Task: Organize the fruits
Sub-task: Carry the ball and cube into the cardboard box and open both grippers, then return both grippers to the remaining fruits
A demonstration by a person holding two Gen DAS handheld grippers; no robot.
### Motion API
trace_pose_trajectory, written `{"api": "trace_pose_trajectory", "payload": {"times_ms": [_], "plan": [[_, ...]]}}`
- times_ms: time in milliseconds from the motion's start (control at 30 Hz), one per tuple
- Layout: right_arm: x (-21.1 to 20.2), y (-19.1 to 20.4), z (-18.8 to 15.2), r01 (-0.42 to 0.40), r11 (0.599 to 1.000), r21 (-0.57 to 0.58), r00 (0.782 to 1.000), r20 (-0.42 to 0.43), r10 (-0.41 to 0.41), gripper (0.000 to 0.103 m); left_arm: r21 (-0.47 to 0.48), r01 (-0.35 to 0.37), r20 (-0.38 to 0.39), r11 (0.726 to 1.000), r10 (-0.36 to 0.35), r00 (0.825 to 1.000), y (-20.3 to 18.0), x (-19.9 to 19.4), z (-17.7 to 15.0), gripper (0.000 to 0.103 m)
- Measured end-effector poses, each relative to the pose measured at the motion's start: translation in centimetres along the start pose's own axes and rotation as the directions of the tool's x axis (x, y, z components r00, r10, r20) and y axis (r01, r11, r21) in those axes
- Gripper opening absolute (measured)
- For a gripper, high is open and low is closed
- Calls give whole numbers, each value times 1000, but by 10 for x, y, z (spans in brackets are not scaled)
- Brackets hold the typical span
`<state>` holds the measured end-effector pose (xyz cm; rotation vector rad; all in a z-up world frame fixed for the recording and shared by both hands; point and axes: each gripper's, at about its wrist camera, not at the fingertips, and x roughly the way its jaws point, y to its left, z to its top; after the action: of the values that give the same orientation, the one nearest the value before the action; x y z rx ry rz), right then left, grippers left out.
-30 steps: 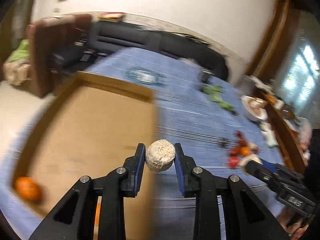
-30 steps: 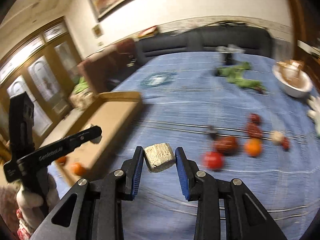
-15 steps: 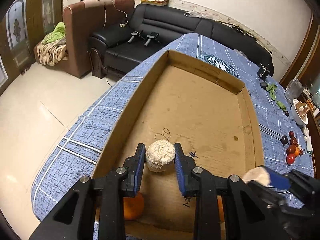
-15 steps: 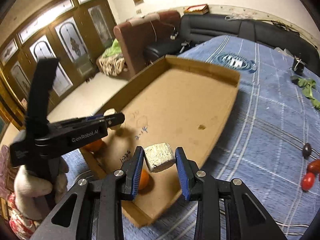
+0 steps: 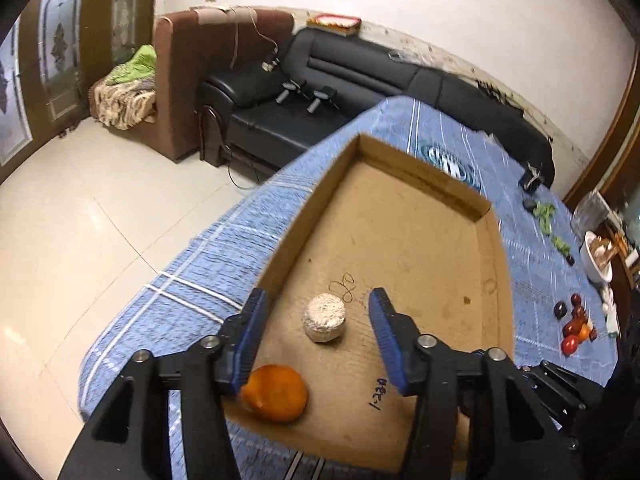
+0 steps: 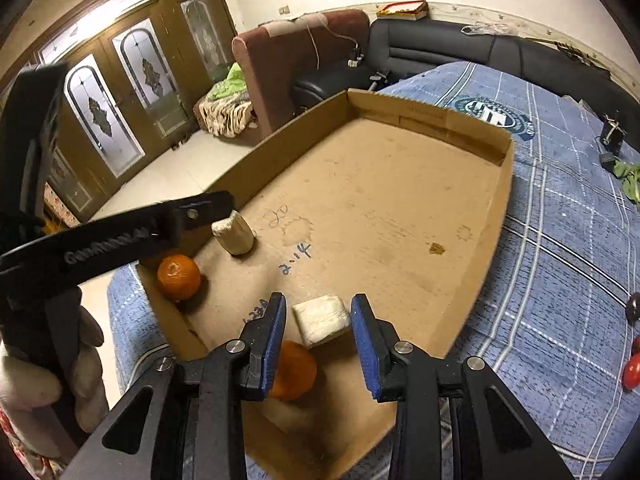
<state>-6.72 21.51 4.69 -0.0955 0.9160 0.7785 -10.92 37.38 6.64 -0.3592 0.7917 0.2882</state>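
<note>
A shallow cardboard box [image 5: 404, 236] [image 6: 384, 200] lies on the blue checked tablecloth. My left gripper [image 5: 316, 322] is open above a pale round cake-like piece [image 5: 325, 318] that rests on the box floor. An orange [image 5: 276, 392] lies by the left finger. My right gripper [image 6: 318, 330] is open around a pale squarish piece [image 6: 322, 319] lying on the box floor. A second orange [image 6: 294, 372] lies under its left finger. In the right wrist view the round piece [image 6: 234, 234] and the first orange [image 6: 178, 277] sit under the left gripper's arm [image 6: 120, 236].
Several small red, dark and orange fruits [image 5: 574, 326] lie on the cloth right of the box, with a red one in the right wrist view [image 6: 632, 374]. A white bowl [image 5: 596, 256] and green leaves [image 5: 546, 216] lie further back. A black sofa [image 5: 360, 80] stands behind the table.
Both grippers have opened over the box. The round piece and the squarish piece now lie on the box floor instead of between the fingers.
</note>
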Motion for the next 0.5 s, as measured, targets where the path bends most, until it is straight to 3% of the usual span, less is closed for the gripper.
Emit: {"api": "trace_pose_trajectory", "payload": {"times_ms": [233,500], "plan": [[-56,-37,-14,-2,996,84,996,94,-6,40,0,41,57,999,-41,998,-17,-39,-11,60],[-133,-132,-76,148,954,261,976,119,-184,41,140,140,92,980,-153,984,-82,-72,-24,69]]}}
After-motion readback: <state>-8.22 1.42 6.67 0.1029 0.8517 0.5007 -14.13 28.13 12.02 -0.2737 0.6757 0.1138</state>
